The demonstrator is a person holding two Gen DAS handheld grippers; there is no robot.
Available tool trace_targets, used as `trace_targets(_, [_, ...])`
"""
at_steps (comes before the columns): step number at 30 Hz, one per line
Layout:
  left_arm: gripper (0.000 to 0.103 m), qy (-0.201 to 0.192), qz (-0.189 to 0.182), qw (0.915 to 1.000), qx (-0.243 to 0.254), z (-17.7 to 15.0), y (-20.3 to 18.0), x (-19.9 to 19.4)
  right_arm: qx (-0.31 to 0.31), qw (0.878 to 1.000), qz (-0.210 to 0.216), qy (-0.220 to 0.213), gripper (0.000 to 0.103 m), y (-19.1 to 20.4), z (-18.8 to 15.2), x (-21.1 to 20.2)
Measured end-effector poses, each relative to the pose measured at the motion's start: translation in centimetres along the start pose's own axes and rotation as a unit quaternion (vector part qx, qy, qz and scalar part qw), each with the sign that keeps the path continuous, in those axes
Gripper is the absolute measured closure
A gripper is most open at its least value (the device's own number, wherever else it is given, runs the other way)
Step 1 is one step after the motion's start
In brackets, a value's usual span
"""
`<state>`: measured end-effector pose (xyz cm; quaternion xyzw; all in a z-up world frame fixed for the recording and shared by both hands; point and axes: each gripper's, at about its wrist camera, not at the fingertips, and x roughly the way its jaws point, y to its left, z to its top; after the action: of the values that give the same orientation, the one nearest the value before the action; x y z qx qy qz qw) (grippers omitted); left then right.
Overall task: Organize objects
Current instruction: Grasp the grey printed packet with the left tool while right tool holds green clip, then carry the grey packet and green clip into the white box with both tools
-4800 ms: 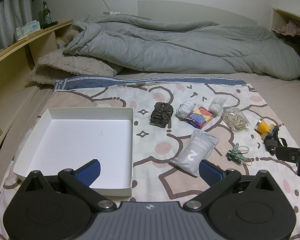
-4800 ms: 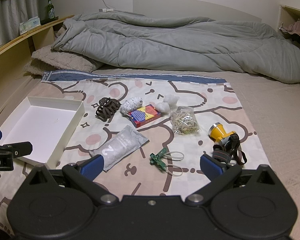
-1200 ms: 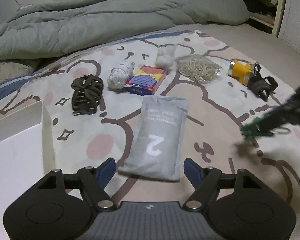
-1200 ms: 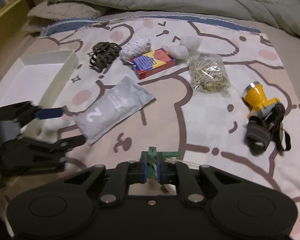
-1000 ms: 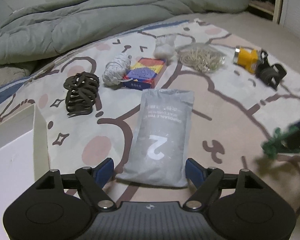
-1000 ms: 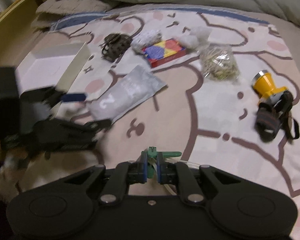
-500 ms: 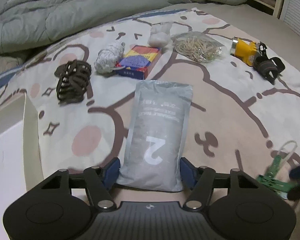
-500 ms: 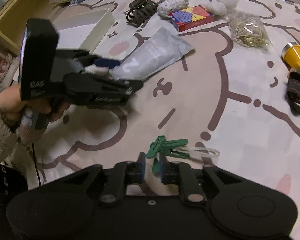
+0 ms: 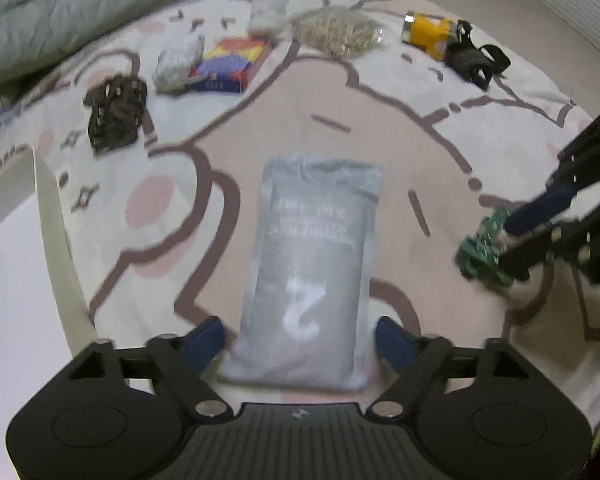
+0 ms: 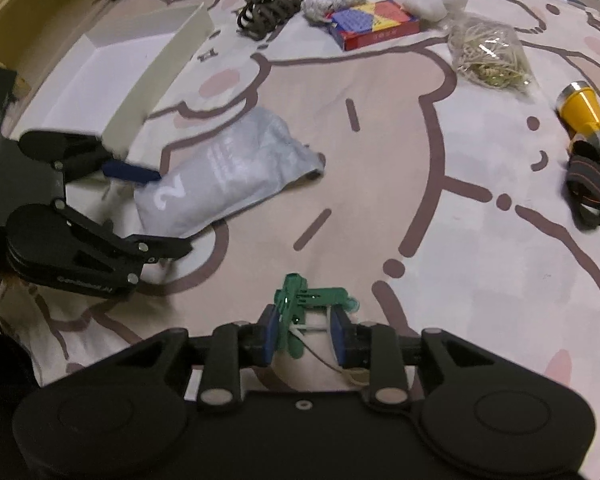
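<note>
While the grey pouch (image 9: 312, 268) is lying on the bed sheet (image 9: 400, 128) between the spread left gripper (image 9: 300, 340), the right gripper (image 10: 305, 338), jaws just opening, is bracketing the green clothespins (image 10: 308, 300) without pinching.

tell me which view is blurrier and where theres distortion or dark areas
Left wrist view: motion-smeared throughout, the pouch print and green clips soft. Right wrist view: sharper, the card box crisp, only the left gripper a little smeared. Both: fisheye bends the sheet pattern, corners go black, light is dim and flat.
</note>
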<state>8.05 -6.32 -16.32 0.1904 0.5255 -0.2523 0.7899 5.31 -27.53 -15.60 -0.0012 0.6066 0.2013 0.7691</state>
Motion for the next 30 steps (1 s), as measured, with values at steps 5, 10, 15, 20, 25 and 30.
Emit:
trace_targets(5, [0.017,-0.002,0.003,1.0,-0.003,1.4,-0.8,1.5,-0.02,1.0,-0.002,0.007,0.066,0.5,-0.2,1.0])
trace_targets(10, [0.019,0.0,0.012,0.9999,-0.002,2.2,-1.5,2.5,-0.056,0.998,-0.026,0.025,0.064,1.5,-0.5,2.4])
trace_targets(15, [0.039,-0.005,0.003,1.0,-0.001,2.0,-1.4,1.9,-0.071,0.996,-0.04,0.026,0.081,1.8,-0.6,2.6])
trace_targets(20, [0.043,-0.011,0.01,0.9995,-0.029,1.9,-0.6,1.1,-0.059,0.997,-0.046,0.008,0.09,1.5,-0.3,1.5])
trace_targets(25, [0.043,-0.041,0.02,0.9971,-0.06,2.2,0.7,-1.0,-0.039,0.998,-0.053,-0.026,0.092,1.5,0.3,-0.1])
trace_targets(30, [0.043,-0.077,0.033,0.9921,-0.094,2.6,2.1,-3.8,-0.011,0.996,-0.061,-0.067,0.092,1.7,1.3,-1.9])
